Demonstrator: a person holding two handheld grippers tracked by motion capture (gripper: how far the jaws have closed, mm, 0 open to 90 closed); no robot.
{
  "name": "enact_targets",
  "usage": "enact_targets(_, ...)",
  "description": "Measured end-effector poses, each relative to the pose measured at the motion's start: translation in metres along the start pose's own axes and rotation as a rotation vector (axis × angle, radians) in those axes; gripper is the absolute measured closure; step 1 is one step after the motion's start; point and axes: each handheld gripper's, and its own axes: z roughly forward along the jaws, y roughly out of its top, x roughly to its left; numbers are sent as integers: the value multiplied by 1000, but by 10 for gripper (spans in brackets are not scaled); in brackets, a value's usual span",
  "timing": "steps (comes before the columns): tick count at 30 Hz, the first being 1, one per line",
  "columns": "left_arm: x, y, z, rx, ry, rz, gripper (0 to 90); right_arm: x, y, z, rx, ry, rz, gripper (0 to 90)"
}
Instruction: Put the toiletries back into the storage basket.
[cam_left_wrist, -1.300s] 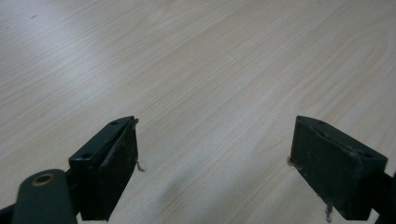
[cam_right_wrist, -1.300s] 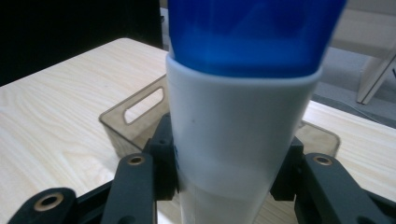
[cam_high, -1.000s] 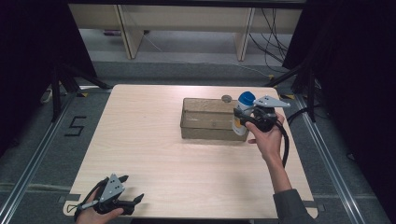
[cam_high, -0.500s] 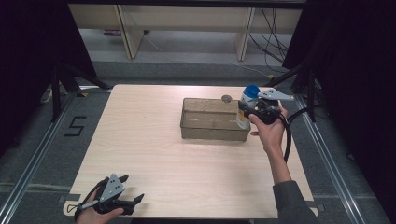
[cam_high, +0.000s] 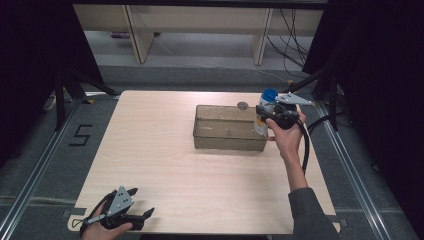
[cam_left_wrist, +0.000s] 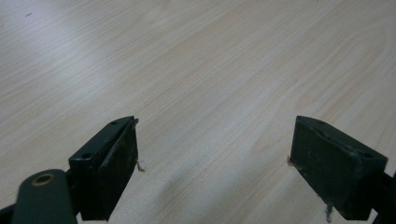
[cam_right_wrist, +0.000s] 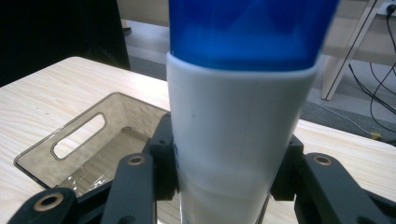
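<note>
Right gripper (cam_high: 267, 116) pinches upright white bottle (cam_right_wrist: 236, 140) at the clear bin's (cam_high: 227, 132) right end; left gripper (cam_left_wrist: 215, 158), jaws spread, rests low on worktop (cam_high: 165, 150).

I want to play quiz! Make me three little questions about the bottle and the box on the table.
1. True or false: the right gripper is shut on the white bottle with the blue cap.
2. What lies between the jaws of the left gripper? A) a spoon B) nothing C) the bottle
3. Fill in: the bottle is upright at the right end of the clear ____.

Key: 1 true; 2 B; 3 box.
</note>
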Motion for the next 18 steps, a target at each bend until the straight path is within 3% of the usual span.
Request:
enact_targets(3,0,0,-1,8,3,8,147,2,-1,3,9,0,23,560)
enact_targets(6,0,0,-2,19,-6,-1,147,1,-2,6,20,-4,0,561)
enact_targets(7,0,0,-2,18,-5,0,147,4,-3,8,26,-3,24,561)
enact_targets(10,0,0,-2,18,-6,0,147,3,-3,10,29,0,13,561)
enact_targets(11,-2,0,-1,6,-7,-20,147,4,-4,12,31,2,21,561)
enact_targets(18,-1,0,-2,14,1,-14,147,2,-7,17,32,-8,13,561)
